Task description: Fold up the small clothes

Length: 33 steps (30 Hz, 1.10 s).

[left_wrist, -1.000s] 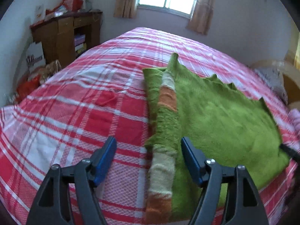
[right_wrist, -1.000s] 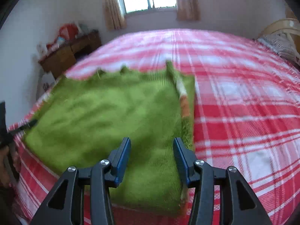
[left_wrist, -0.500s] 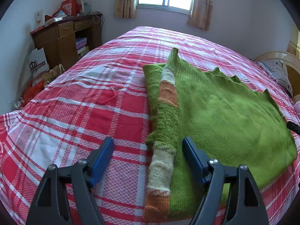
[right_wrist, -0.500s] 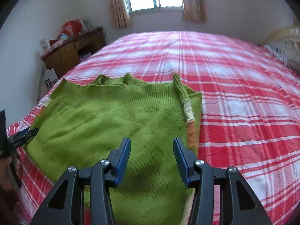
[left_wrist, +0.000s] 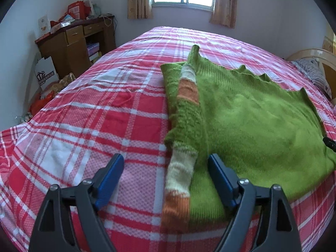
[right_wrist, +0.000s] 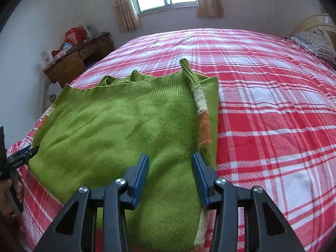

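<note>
On the red plaid bed (left_wrist: 105,126) a green knit sweater (right_wrist: 117,130) lies flat, its striped sleeve (left_wrist: 184,130) folded in along one side edge. The left gripper (left_wrist: 166,168) hangs over that sleeve's cuff end, jaws opening wide and pressing on nothing. The right gripper (right_wrist: 170,168) hovers above the sweater's near hem, jaws about half apart and closing, empty. Judged from this, the sleeve fold is done on this side; the next move likely calls for gripping the near hem corners and carrying them toward the collar. A white bag (left_wrist: 46,76) by the wooden desk (left_wrist: 71,46) bears a dark logo, too small to read.
</note>
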Motion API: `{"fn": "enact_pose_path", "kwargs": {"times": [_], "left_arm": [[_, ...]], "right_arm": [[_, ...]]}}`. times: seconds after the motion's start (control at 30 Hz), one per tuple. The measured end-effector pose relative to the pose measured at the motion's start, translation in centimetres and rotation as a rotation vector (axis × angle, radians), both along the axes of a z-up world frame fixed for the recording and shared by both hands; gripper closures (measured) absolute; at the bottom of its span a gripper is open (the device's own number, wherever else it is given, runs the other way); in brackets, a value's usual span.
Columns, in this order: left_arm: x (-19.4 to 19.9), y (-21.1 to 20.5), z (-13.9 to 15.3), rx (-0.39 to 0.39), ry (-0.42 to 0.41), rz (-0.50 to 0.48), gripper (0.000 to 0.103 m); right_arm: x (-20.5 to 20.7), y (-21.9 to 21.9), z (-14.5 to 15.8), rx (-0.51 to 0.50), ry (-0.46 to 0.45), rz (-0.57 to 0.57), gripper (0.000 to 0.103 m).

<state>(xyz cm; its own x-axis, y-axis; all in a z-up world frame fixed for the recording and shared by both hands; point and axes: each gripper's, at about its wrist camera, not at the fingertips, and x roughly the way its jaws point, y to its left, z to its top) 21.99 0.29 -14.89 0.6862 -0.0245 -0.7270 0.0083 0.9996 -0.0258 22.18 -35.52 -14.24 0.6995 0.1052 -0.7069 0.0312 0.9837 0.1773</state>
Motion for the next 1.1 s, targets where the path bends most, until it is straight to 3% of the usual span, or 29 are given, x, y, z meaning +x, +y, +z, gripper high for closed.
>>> {"fn": "enact_pose_path", "kwargs": {"times": [0.3,0.5,0.6,0.7,0.83,0.93,1.1], "left_arm": [[-1.1,0.3,0.0,-0.001,-0.007,0.0,0.018],[-1.7,0.2,0.0,0.009,-0.013,0.006,0.018],[-2.3,0.7,0.2,-0.025,-0.029,0.002,0.018],[-2.9,1.1,0.7,-0.061,-0.053,-0.018,0.015],[-3.2,2.6,2.1,-0.164,-0.083,-0.027,0.015],[-1.9,3.7,3.4,-0.184,-0.089,-0.026,0.015],[1.1,4.6,4.7,-0.209,-0.074,-0.043,0.015]], "right_arm": [[-3.0,3.0,-0.3,-0.185,0.014,0.026,0.059],[-3.0,2.9,-0.3,-0.192,0.019,0.029,0.058],[-3.3,3.3,0.3,-0.215,0.011,0.03,0.058],[-4.8,4.3,2.1,-0.213,-0.054,0.016,0.058],[-6.1,8.0,3.9,-0.268,-0.12,0.106,0.053],[-6.5,11.9,4.0,-0.326,-0.151,0.198,0.042],[-6.0,17.7,3.1,-0.371,-0.157,0.324,0.041]]}}
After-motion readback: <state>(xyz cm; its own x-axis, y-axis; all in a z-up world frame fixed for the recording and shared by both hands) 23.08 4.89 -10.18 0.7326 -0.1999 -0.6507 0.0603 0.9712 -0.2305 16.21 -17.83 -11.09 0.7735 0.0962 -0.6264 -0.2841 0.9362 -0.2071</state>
